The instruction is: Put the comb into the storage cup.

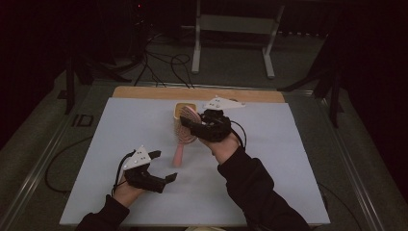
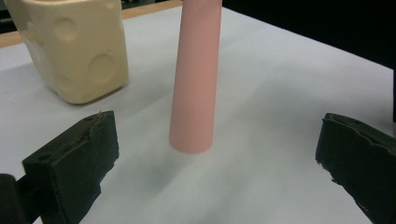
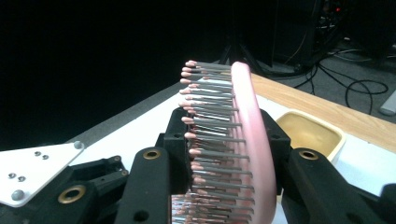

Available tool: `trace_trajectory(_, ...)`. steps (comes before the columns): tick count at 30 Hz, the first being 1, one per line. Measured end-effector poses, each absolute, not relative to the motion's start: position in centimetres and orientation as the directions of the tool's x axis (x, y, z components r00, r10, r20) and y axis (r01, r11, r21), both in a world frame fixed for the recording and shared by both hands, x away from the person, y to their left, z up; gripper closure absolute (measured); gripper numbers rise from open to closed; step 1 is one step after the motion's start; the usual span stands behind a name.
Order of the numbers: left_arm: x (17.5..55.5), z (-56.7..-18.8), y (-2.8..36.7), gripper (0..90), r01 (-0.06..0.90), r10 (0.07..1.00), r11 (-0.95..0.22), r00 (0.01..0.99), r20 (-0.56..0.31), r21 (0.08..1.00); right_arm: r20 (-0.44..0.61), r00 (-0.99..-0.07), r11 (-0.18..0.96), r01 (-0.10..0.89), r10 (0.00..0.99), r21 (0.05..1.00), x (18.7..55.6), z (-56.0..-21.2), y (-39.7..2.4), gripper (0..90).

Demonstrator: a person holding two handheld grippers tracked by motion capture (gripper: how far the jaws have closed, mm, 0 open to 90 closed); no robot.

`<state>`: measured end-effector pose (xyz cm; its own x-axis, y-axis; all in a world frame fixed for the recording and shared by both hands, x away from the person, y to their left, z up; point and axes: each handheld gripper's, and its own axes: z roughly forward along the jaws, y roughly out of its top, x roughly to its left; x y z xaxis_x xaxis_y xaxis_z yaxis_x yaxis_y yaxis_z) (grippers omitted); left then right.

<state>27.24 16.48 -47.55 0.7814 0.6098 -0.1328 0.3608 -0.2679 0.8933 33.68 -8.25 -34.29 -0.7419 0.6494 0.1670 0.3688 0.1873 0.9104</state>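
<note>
Right gripper view gives me bristle detail: right gripper (image 3: 224, 154) pinches the pink hairbrush (image 3: 243, 140) head, raised over the white mat (image 1: 120, 144). Left gripper (image 2: 215, 158) spread wide, brush handle hanging between its jaws, untouched. Cream holed cup (image 2: 74, 46) stands behind.

high: above, fwd-down | tool cams: close | shared: hairbrush (image 1: 184, 129)

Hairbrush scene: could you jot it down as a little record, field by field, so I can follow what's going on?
surface: white table
hairbrush: pink, lifted by its bristle head, handle slanting down
right gripper: shut on the hairbrush head
left gripper: open, jaws either side of the handle, not touching
cup: cream, dimpled, upright behind the hairbrush
background: dark floor with cables
</note>
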Motion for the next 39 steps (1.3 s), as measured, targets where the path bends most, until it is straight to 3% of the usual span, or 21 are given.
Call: trace_trajectory(39, 24.8, -49.0, 21.1, 0.1, 0.369, 0.612, -0.272, 0.779, -0.136, 0.888, 0.11, -0.712, 0.165, 0.306, 0.693, 0.938, 36.5, -30.6, -9.2, 64.7)
